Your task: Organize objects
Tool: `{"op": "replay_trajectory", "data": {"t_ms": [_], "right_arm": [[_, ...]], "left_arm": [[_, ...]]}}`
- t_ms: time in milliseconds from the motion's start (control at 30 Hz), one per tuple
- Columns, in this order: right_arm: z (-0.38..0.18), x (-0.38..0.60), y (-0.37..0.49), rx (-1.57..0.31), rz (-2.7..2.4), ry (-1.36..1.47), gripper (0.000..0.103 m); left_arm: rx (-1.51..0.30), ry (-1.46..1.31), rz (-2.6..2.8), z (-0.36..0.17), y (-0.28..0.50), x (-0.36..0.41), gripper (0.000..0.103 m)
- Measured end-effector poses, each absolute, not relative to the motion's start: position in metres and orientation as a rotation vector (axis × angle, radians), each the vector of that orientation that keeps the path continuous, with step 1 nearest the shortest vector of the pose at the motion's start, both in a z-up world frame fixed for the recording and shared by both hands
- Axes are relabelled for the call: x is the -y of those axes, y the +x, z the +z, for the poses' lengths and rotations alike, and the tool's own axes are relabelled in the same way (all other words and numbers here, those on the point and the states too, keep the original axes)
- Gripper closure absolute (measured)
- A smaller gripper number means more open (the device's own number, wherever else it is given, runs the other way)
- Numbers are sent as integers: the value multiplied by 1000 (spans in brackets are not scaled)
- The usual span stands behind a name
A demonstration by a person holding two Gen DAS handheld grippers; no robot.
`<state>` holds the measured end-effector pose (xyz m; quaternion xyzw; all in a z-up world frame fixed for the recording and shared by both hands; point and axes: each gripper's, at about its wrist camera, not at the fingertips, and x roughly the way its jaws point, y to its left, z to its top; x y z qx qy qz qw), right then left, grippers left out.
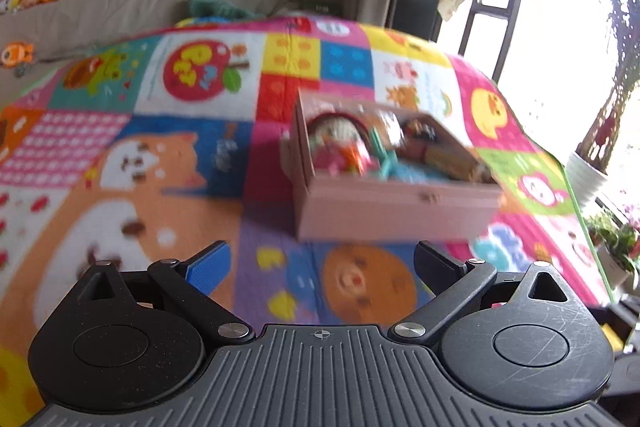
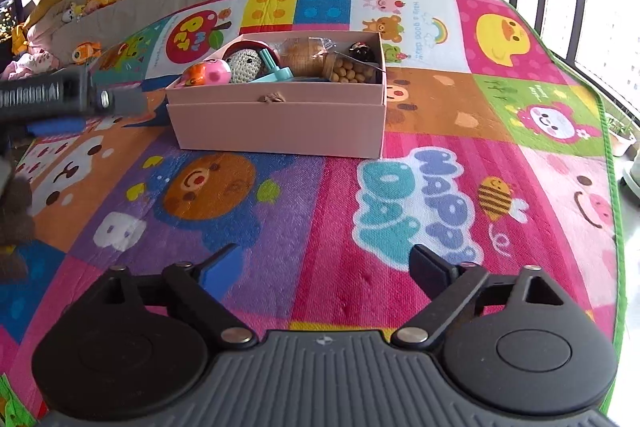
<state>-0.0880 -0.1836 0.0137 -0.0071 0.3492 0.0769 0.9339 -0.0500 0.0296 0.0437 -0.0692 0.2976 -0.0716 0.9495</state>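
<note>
The left view is blurry, so the toys in the pink box [image 1: 394,205] are hard to tell apart. In the right view, the left gripper [image 2: 60,95] is cut off by the edge.

Open play mat [image 2: 328,211] is lying between the right hand-held gripper [image 2: 326,269] and the pink box [image 2: 280,123], with nothing standing in that stretch. The box is sitting full to the rim (toys and snacks crowding its top). The left hand-held gripper [image 2: 60,95] is reaching in beside the box's left end, narrowing that side; the mat on the box's right is lying bare.
</note>
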Motion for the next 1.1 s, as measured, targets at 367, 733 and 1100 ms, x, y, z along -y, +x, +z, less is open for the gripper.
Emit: {"op": "replay_trajectory", "data": {"t_ms": [367,733,1100], "right_arm": [[-4,194,-66,-778,19,-12,0],[-10,193,-35,-697,44,-21,0],[-10,195,-36,-695,50,-6,0]], "left_arm": [[-679,23,-62,-2,-56,4,1],[-685,0,-3,-3,-35,8,0],[-684,-8,-1,-1,-32,8,1]]}}
